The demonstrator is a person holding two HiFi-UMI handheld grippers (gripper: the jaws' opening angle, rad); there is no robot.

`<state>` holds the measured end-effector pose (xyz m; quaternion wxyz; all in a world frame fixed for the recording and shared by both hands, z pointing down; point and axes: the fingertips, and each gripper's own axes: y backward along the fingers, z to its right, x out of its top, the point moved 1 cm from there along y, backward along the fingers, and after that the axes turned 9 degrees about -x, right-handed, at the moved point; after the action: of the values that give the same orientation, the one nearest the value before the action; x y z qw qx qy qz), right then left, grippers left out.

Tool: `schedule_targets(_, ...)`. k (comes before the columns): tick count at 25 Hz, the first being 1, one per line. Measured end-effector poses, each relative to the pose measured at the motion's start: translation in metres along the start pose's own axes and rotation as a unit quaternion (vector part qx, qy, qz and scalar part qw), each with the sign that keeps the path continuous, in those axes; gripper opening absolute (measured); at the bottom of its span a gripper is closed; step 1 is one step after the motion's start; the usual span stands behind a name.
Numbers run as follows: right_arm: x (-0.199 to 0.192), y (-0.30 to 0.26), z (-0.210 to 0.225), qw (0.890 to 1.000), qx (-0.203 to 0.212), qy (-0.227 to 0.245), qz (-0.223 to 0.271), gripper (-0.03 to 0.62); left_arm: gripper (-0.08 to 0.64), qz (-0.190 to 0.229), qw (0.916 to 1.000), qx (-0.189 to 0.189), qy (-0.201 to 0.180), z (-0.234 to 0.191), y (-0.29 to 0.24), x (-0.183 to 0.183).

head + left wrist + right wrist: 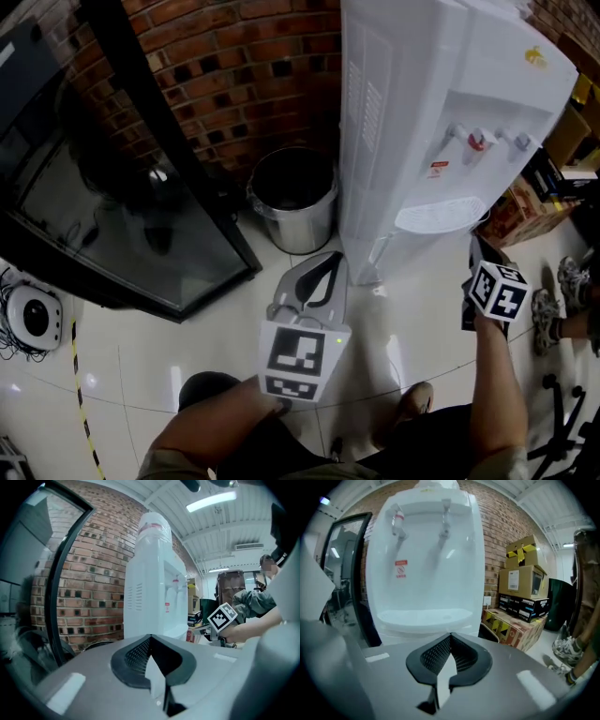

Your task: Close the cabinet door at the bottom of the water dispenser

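- A black-framed glass door (122,220) leans against the brick wall (234,66), well to the left of the water dispenser (441,112).
- A metal bucket (293,202) with a dark lining stands on the floor just left of the dispenser's base, against the same wall.
- The left gripper (317,279) hangs low in front of the dispenser's left corner, between the bucket and the base. The bare left forearm (220,422) reaches up from the bottom edge of the head view and the gripper points almost level. Its jaws are pressed together, tip to tip, with nothing between them.
- The dispenser is white and upright, with a red tap (476,142) and a drip tray (441,216) on its front.
- The cabinet door (373,253) is at the dispenser's foot, under the drip tray. Only a narrow strip of it shows in the head view, and I cannot tell whether it is fully closed.
- The right gripper (476,251) is held just in front of the dispenser's right side, beside the drip tray and angled down. The right forearm (502,394) rises straight towards it. Its jaws are closed on nothing and touch neither dispenser nor door.
- Cardboard boxes (525,573) are stacked against the wall right of the dispenser.
- A person's sneakers (567,651) stand on the floor further right again.
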<state>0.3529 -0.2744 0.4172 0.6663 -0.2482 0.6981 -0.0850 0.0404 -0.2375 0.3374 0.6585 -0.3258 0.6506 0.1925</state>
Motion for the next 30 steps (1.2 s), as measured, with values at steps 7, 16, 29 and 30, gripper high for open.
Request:
schedule_targets(7, 0.039, 0.129, -0.044, 0.995, 0.048, 0.021, 0.090, 0.014, 0.000, 0.013, 0.9998, 0.014, -0.007, 0.016, 0.071, 0.004)
schedule_targets(16, 0.028, 0.255, -0.098, 0.982, 0.122, 0.003, 0.147, 0.014, 0.000, 0.012, 0.9985, 0.050, -0.018, 0.025, 0.146, -0.009)
schedule_targets(29, 0.021, 0.319, -0.158, 0.962, 0.223, 0.027, 0.155, 0.012, 0.000, 0.037, 0.9981, 0.041, -0.029, 0.061, 0.194, 0.007)
schedule_targets(30, 0.021, 0.321, -0.158, 0.962, 0.222, 0.029, 0.157, 0.012, 0.000, 0.035, 0.9980, 0.044, -0.029, 0.059, 0.194, 0.006)
